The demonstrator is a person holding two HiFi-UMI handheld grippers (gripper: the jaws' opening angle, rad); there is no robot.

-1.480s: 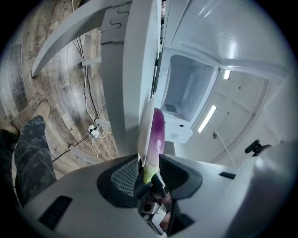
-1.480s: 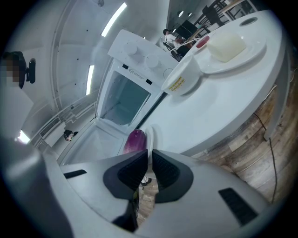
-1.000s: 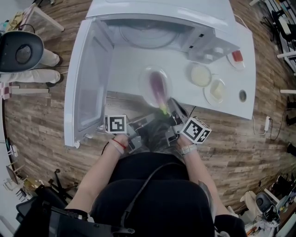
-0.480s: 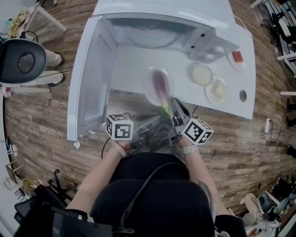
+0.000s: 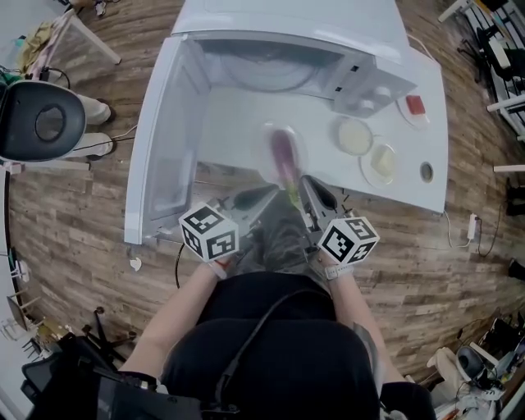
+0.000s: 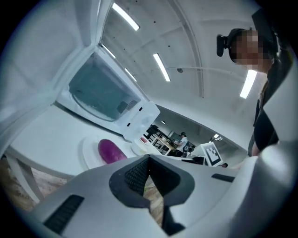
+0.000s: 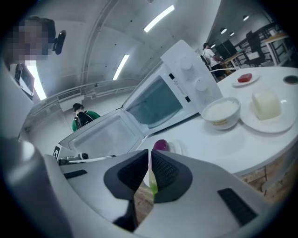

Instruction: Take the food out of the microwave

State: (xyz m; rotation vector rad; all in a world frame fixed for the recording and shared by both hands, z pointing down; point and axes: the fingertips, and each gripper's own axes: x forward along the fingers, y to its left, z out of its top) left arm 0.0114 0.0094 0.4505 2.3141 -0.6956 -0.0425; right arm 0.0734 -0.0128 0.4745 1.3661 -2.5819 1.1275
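From above, we see the eggplant [image 5: 283, 152] on its plate [image 5: 266, 141] on the table [image 5: 230, 123], outside the open microwave [image 5: 287, 25]. The left tongs [image 5: 264, 194] and right tongs [image 5: 308, 184] hover at its near end. Along the left tongs, the jaws are pressed together on nothing. Along the right tongs, the jaws are nearly together and empty, with the eggplant beyond.

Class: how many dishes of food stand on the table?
4: eggplant plate before the microwave, bowl beside it, white-block plate nearer the edge, red-food plate farthest right.
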